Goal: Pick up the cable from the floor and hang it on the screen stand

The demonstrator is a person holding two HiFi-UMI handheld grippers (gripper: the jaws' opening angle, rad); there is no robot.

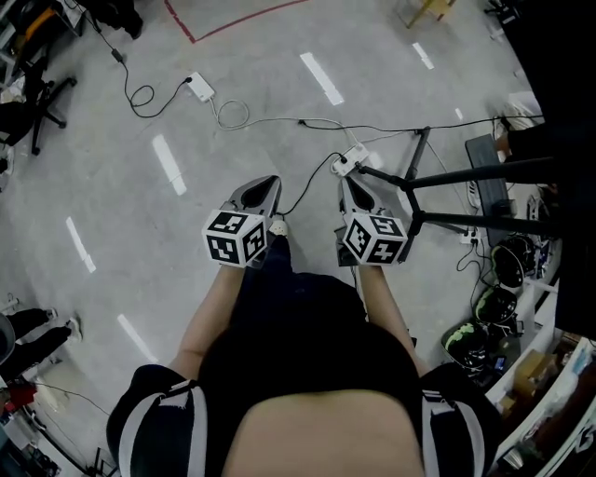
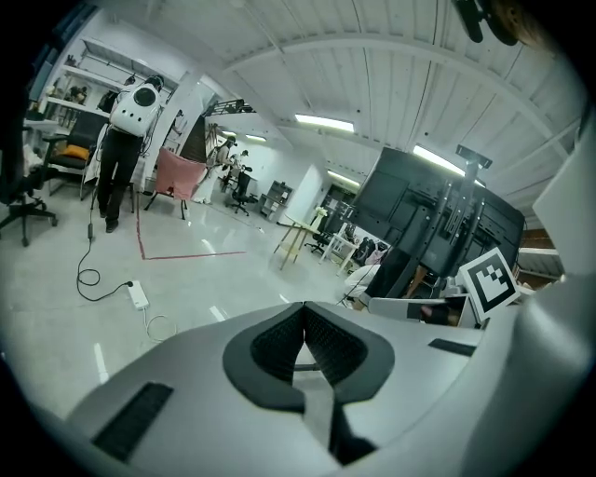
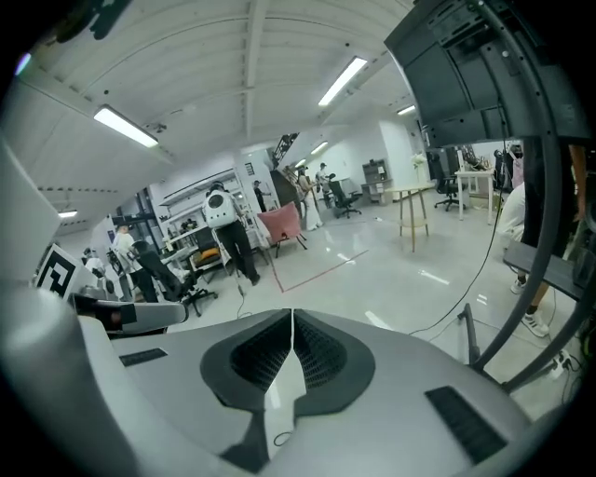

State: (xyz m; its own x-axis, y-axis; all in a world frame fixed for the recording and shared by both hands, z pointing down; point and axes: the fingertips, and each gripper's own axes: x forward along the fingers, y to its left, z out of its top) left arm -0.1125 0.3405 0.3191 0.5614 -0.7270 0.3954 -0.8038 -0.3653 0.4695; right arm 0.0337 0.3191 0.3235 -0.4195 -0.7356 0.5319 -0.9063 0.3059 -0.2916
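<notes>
Several cables lie on the grey floor. A black cable [image 1: 142,96] runs to a white power strip [image 1: 199,87] with a coiled white lead [image 1: 233,115]; these show too in the left gripper view, the strip [image 2: 138,295] at far left. A thin black cable [image 1: 400,127] crosses to the black screen stand [image 1: 416,168] at right, past a second white strip [image 1: 350,160]. My left gripper [image 1: 273,179] and right gripper [image 1: 346,180] hover side by side above the floor. Both are shut and hold nothing, as the left gripper [image 2: 304,307] and right gripper [image 3: 292,313] show close up. The stand's post [image 3: 535,233] rises at my right.
An office chair [image 1: 37,102] stands at far left, red floor tape [image 1: 233,23] runs at the top. Bags, boxes and cable clutter [image 1: 494,279] crowd the floor right of the stand. A person [image 2: 121,158] stands far off; a wooden stool [image 3: 412,210] stands beyond.
</notes>
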